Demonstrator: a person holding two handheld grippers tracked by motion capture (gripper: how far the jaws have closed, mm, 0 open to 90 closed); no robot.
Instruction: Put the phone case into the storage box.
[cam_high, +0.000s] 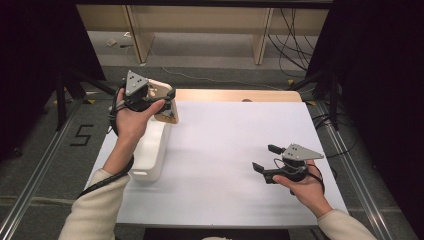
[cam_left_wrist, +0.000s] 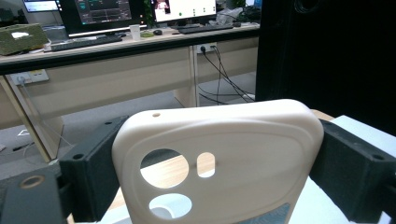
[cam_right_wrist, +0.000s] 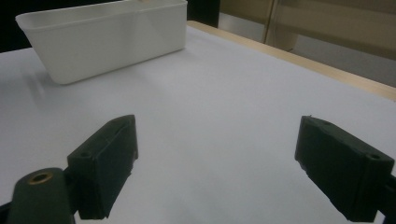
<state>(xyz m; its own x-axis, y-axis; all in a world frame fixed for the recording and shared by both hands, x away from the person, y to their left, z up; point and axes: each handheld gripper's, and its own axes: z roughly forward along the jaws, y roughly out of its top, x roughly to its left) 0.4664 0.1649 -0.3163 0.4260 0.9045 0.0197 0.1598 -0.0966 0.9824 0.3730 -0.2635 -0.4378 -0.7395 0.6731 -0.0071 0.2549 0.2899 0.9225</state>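
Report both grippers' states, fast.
Left gripper: closed on the phone case, above the white bin.
Right gripper: open, holding nothing.

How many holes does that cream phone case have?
3 show on the phone case, held between the left gripper's jaws: a big round one, a small slot beside it, another below. More may be hidden lower down.

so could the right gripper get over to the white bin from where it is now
Probably yes. The right gripper is open and holds nothing, and bare white table lies between it and the white bin. The left gripper, shut on the phone case, hovers over the bin's far end.
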